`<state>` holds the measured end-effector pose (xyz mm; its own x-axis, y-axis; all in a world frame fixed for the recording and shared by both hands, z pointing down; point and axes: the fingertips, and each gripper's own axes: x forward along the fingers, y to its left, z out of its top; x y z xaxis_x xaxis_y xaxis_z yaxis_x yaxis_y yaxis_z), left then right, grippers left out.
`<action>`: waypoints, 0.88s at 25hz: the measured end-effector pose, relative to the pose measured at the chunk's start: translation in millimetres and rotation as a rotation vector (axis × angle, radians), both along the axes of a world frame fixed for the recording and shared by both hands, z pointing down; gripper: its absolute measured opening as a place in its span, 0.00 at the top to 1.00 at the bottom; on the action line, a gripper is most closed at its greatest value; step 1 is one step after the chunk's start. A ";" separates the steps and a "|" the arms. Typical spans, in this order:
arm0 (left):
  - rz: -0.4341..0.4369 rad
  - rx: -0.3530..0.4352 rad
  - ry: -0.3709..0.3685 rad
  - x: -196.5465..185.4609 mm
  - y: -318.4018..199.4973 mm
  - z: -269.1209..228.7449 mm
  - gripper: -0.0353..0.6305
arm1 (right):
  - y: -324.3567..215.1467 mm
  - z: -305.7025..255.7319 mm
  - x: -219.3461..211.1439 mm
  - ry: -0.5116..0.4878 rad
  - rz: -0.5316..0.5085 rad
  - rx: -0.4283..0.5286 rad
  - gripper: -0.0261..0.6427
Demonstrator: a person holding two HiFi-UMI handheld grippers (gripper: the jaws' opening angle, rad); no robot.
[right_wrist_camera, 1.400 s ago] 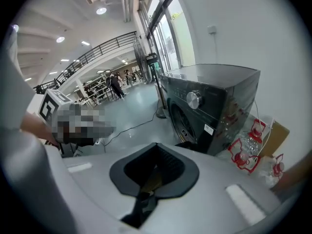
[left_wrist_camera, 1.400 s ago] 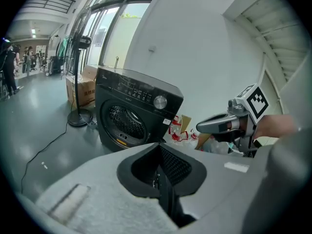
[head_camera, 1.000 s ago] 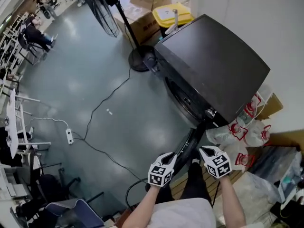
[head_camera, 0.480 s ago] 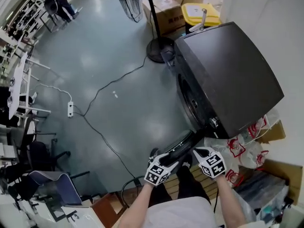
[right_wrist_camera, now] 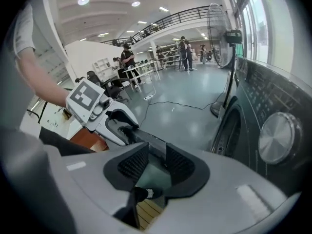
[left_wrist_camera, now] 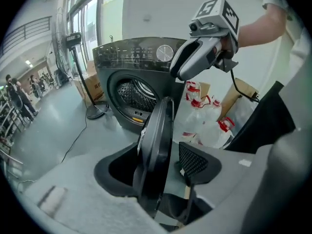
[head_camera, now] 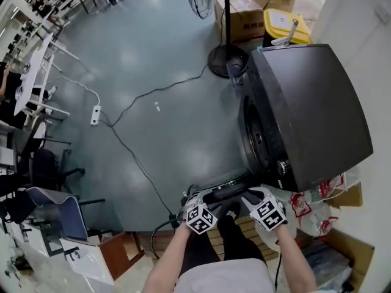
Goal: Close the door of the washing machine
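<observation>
Left gripper (left_wrist_camera: 161,165) at lower centre, jaws just opened wide astride the open door (left_wrist_camera: 159,130) edge, right gripper (right_wrist_camera: 152,160) jaws just parting around that rim, washing machine (head_camera: 311,115) at right, fan stand (head_camera: 226,58) at top.

Workshop hall: desks (head_camera: 38,66), mezzanine railing (right_wrist_camera: 165,21)

The left tongs (left_wrist_camera: 161,169) and right tongs (right_wrist_camera: 150,162) have come down to the open door (left_wrist_camera: 156,130). Both pairs of jaws, closed before, have just been opening, and the door's edge is now between them.
</observation>
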<state>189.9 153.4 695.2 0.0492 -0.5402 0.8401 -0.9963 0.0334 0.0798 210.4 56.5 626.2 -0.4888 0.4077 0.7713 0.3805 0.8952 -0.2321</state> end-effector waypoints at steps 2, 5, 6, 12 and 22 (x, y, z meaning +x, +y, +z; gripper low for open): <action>-0.007 0.005 -0.022 -3.2 0.5 0.0 0.54 | 7.4 7.0 0.6 0.017 -0.054 0.003 0.72; -0.011 0.017 -0.046 -10.5 -0.8 -1.7 0.54 | 18.1 18.4 -2.1 0.043 -0.144 0.022 0.64; -0.014 0.021 -0.049 -12.6 -1.7 -1.9 0.54 | 20.2 22.6 -3.7 0.047 -0.175 0.035 0.61; -0.043 0.039 -0.049 -17.8 -3.3 -1.2 0.54 | 36.0 47.4 -10.4 0.043 -0.420 0.151 0.58; -0.086 -0.038 -0.108 -22.4 0.8 6.9 0.54 | 59.1 67.1 -18.4 0.015 -0.648 0.271 0.62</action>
<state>167.4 154.1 702.1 -0.0877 -0.5064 0.8578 -0.9923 0.1199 -0.0307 192.0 115.6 693.3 -0.2006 0.4057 0.8917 0.8554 0.5162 -0.0424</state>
